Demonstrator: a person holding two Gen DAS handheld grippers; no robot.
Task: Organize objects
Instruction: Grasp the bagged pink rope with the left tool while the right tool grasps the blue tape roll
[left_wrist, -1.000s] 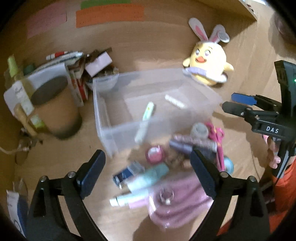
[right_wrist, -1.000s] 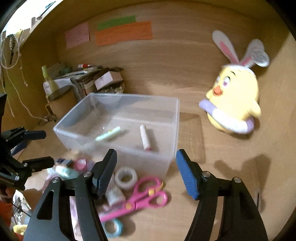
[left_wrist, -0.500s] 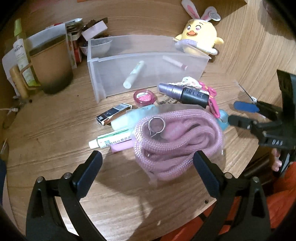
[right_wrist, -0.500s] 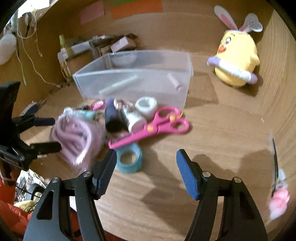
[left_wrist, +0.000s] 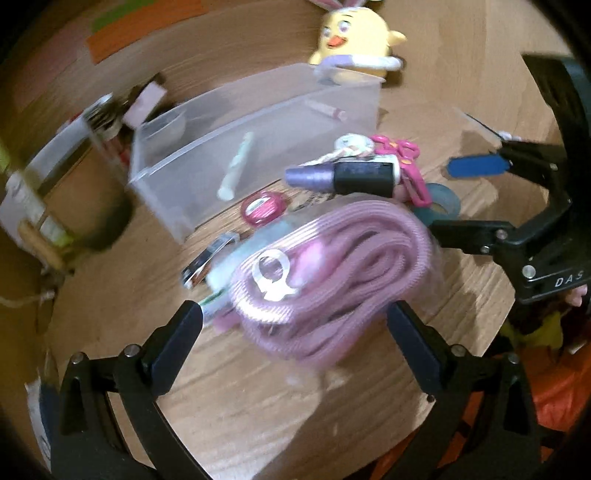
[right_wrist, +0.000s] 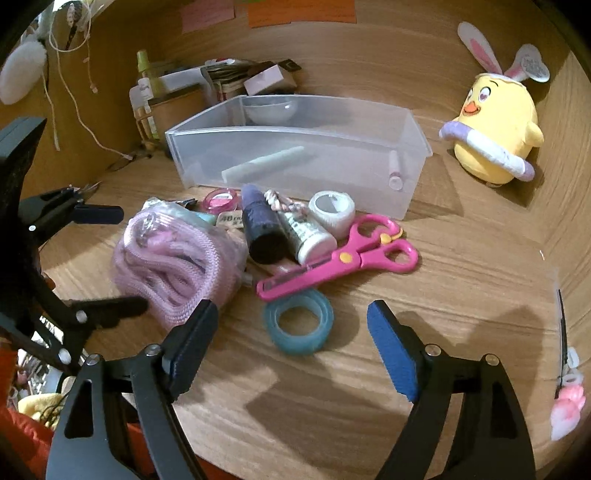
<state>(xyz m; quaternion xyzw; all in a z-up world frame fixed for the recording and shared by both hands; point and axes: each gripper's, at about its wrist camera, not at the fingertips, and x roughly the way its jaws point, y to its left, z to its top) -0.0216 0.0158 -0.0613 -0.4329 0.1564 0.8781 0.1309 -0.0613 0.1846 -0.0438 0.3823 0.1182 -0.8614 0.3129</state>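
Fingers (left_wrist: 188, 332) of the left gripper (left_wrist: 291, 328) spread wide apart, nothing clamped, straddling the pink rope bundle (left_wrist: 332, 277) lying on the bench (left_wrist: 240, 398) just ahead of and between the tips. Fingers (right_wrist: 195, 332) of the right gripper (right_wrist: 291, 332) likewise apart and empty, with the teal tape roll (right_wrist: 297, 321) sitting on the bench right between the tips and the pink scissors (right_wrist: 340, 266) just beyond. Further ahead of both pairs, the clear bin (right_wrist: 295, 162), holding only a pale tube (right_wrist: 266, 166) and a small stick (right_wrist: 394, 166); most of the clutter outside it, so likely an early stage of the sorting.

Risks, judged from the layout: rope loops loose and springy, so a shallow close may pinch one strand and let the rest uncoil and drag the dark bottle (right_wrist: 260, 229) or the round pink compact (right_wrist: 221, 198) along. Both grippers close together over one crowded heap, hence a chance of knocking into each other. Left view blurred, making fine aim doubtful.
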